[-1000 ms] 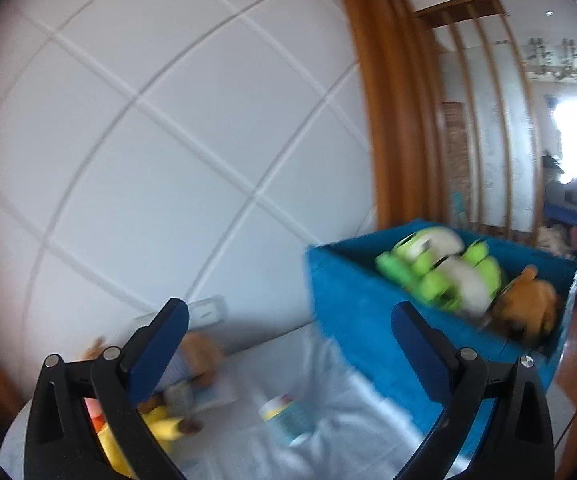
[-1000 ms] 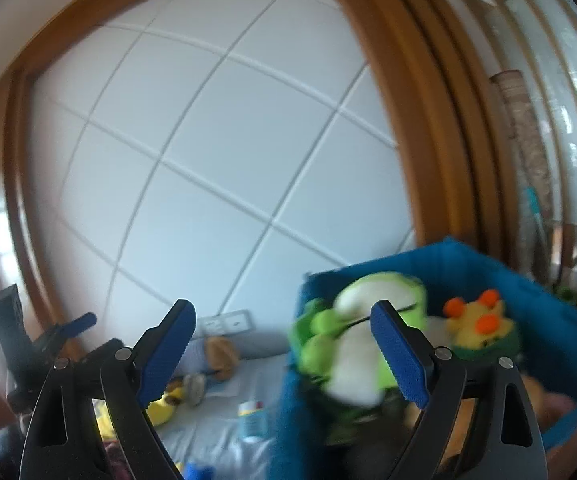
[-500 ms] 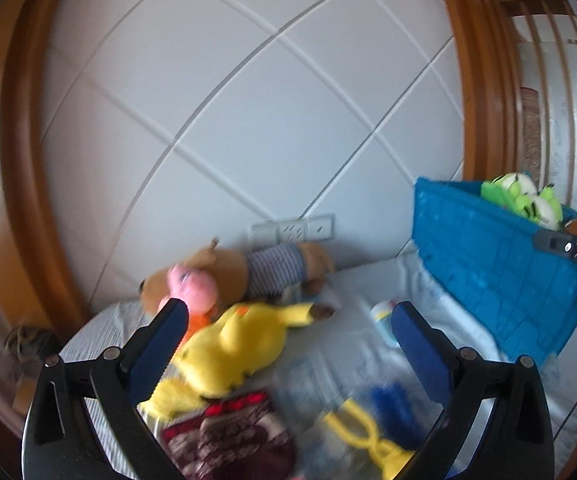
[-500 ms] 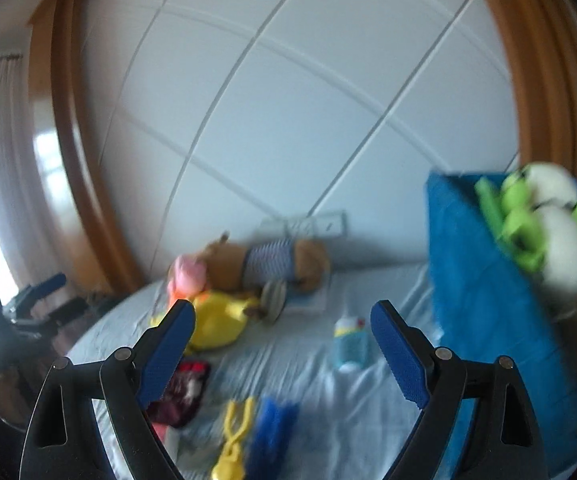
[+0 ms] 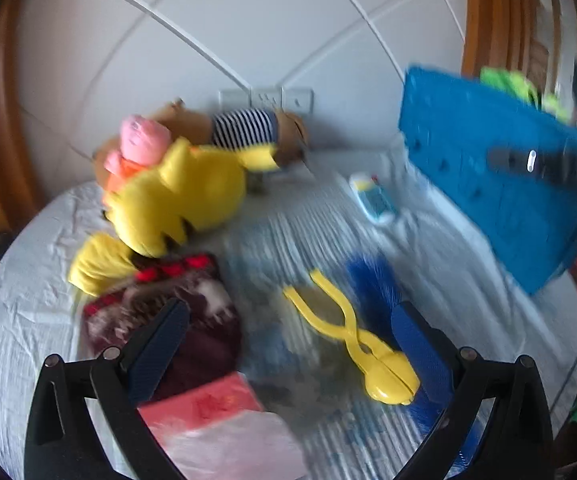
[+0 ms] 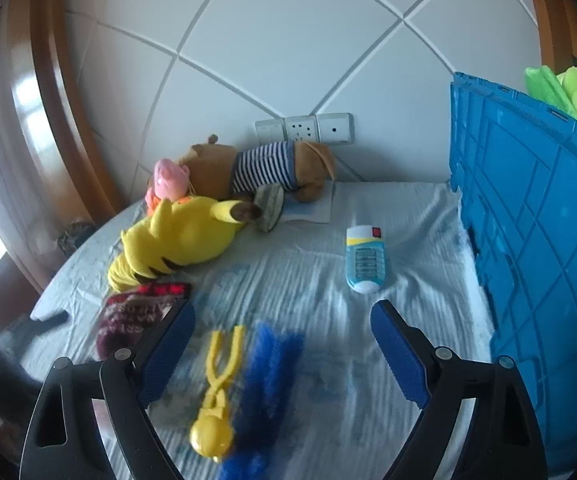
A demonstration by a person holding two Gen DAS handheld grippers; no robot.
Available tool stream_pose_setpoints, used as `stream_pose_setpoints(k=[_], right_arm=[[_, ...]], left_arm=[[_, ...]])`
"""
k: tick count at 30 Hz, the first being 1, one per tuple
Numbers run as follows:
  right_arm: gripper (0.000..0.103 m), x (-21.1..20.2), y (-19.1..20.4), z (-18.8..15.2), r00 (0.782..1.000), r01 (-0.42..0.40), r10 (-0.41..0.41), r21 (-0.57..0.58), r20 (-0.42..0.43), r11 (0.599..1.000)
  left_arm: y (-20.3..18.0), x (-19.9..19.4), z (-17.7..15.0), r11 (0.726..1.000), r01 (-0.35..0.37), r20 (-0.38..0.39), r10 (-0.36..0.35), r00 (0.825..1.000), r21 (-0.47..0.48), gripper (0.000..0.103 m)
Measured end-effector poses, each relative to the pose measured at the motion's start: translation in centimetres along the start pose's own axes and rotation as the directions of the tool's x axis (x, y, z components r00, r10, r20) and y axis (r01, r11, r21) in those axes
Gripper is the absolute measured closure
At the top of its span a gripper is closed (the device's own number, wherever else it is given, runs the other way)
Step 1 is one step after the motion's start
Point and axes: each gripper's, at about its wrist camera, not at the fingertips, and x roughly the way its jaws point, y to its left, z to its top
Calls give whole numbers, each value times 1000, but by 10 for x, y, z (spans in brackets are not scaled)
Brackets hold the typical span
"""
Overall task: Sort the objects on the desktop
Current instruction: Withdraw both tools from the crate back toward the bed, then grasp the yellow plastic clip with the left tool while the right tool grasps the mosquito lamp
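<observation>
Nearest my right tongs (image 6: 282, 350), at six o'clock on the surface (image 6: 408, 208), a yellow scoop clamp (image 6: 216, 400) lies touching a fuzzy blue duster (image 6: 268, 376). At ten o'clock beyond sprawls a yellow plush (image 6: 180, 236). Both my right and left tongs (image 5: 286, 350) gape wide, gripping nothing.
</observation>
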Motion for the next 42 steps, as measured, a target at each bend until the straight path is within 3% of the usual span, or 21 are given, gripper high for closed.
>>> stream_pose_setpoints(k=[6,15,28,35,42], right_arm=[[13,3,-13,0,1000,-16,16,-13,-3,1000],[13,11,-28,-2,999,-52,51,-32,-13,998],[12,77,-38,23,999,-20,16,-78,-47,997],[7,165,-84,40,987,94,-92,11,-131,995],[7,250,-105,47,952,172,-175,-33,-250,985]], left_arm=[[-20,39,-17,998,3,-115,-10,993,-55,0],[-27,74,-9,974,-109,-164,77,983,-200,0],[-44,132,-22,970,-163,-309,102,946,-180,0],[-45,149,-26,973,-157,-332,94,939,-167,0],[-44,154,-29,980,-142,-339,86,937,-143,0]])
